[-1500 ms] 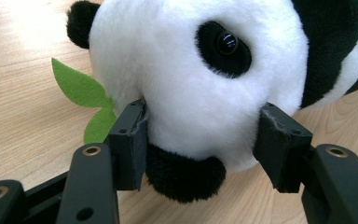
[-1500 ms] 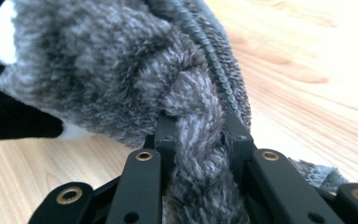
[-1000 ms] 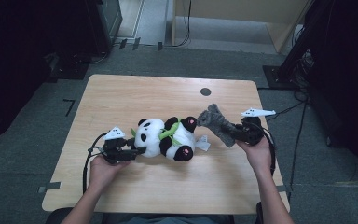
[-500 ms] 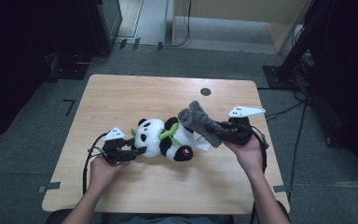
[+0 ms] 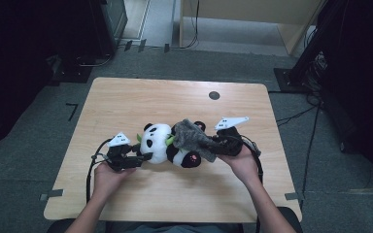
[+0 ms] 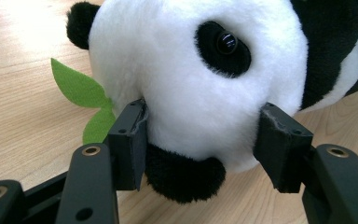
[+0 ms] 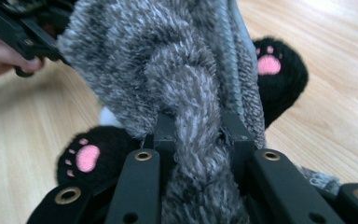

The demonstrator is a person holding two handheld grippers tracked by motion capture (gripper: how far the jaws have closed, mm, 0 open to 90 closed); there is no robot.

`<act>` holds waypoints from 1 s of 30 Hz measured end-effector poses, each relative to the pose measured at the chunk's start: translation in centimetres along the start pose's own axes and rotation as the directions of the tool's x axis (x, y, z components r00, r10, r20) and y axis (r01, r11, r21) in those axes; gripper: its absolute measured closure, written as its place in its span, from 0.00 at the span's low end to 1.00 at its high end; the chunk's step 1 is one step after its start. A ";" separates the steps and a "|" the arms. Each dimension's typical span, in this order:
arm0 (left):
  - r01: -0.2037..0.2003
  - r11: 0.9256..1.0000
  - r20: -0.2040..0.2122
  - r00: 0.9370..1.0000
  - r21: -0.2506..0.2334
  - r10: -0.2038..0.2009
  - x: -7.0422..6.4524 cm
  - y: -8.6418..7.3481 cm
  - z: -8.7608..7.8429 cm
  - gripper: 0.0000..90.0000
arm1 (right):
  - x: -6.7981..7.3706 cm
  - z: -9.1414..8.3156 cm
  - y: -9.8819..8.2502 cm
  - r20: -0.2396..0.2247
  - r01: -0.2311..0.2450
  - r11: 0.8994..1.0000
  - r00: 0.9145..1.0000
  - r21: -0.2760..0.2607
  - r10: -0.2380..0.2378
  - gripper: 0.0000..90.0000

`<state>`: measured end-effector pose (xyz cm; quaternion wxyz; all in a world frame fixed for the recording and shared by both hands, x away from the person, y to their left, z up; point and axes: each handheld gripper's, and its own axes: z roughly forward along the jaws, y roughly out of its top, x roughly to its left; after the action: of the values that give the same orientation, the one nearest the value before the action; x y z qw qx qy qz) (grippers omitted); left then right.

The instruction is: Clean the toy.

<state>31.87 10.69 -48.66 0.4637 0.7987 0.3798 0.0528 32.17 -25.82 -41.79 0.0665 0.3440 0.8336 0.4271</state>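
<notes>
On the wooden table [image 5: 126,102], seen from the high view, a stuffed panda [image 5: 167,144] lies on its side near the middle, its head to the left and its black feet to the right. The left gripper [image 5: 138,158] sits at the left of the toy, and its jaws reach in around the white head. The left hand [image 5: 108,175] holds it from the near edge. The right gripper [image 5: 213,145] lies at the right of the toy, held from below by the right hand [image 5: 243,165]. A grey fuzzy cloth [image 5: 194,138] stretches from that gripper over the panda's body, draped across its black middle. A small dark round spot [image 5: 214,95] marks the table farther off, well apart from the toy.

Up close in the left gripper view, the panda [image 6: 200,79] takes up most of the picture. The left gripper [image 6: 205,140] stands about half open, one jaw on each side of the white head, both pressing into the fur, so it has the head clamped. A black ear sticks out just below the grip. Two green felt leaves [image 6: 81,93] lie on the table beside the left jaw.

Close up in the right gripper view, the right gripper [image 7: 199,135] is nearly closed and pinches a thick fold of the grey cloth [image 7: 168,60] between its jaws, which have just been opening a little with the cloth between them. Under the cloth show two black feet with pink paw marks, one at the lower left [image 7: 93,156] and one at the upper right [image 7: 275,74]. The other gripper [image 7: 23,28] and a hand show at the far upper left.
</notes>
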 end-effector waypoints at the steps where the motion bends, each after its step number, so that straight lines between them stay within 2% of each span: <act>1: 0.000 1.000 0.000 1.000 0.000 0.000 0.0 0.0 0.0 0.45 | -0.1 0.1 -0.1 -0.001 -0.003 1.000 1.000 0.002 0.003 0.77; 3: 0.000 1.000 0.000 1.000 0.000 0.000 0.0 0.0 0.0 0.45 | -0.3 0.5 -0.3 -0.005 -0.010 1.000 1.000 0.002 0.010 0.68; 4: 0.001 1.000 0.000 1.000 0.000 -0.001 0.0 0.0 0.0 0.45 | -0.4 0.6 -0.4 -0.004 -0.010 1.000 1.000 0.006 0.010 0.68; 9: -0.003 1.000 0.000 1.000 0.002 0.003 0.0 0.0 0.0 0.45 | -0.6 0.9 -0.5 -0.026 -0.011 0.999 1.000 0.030 0.011 0.78; 13: -0.004 1.000 0.000 1.000 0.003 0.004 0.0 0.0 0.0 0.45 | -0.8 0.7 -0.8 -0.025 -0.008 0.999 1.000 0.040 0.009 0.80; 18: -0.006 1.000 0.000 1.000 0.003 0.006 0.0 0.0 0.0 0.45 | -1.9 0.5 -1.9 -0.007 -0.039 0.996 0.999 0.086 0.039 0.80; 25: -0.003 1.000 0.003 1.000 0.003 0.003 0.0 0.1 0.0 0.45 | -2.8 0.7 -2.5 -0.012 -0.068 0.992 0.997 0.104 0.070 0.80; 30: -0.001 1.000 0.010 1.000 0.009 0.001 0.1 0.2 0.0 0.45 | -3.4 0.6 -3.0 0.001 -0.090 0.989 0.996 0.115 0.091 0.81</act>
<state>32.08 10.75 -48.50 0.4619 0.8013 0.3773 0.0474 33.41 -28.74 -45.12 0.0252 0.3838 0.8405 0.3816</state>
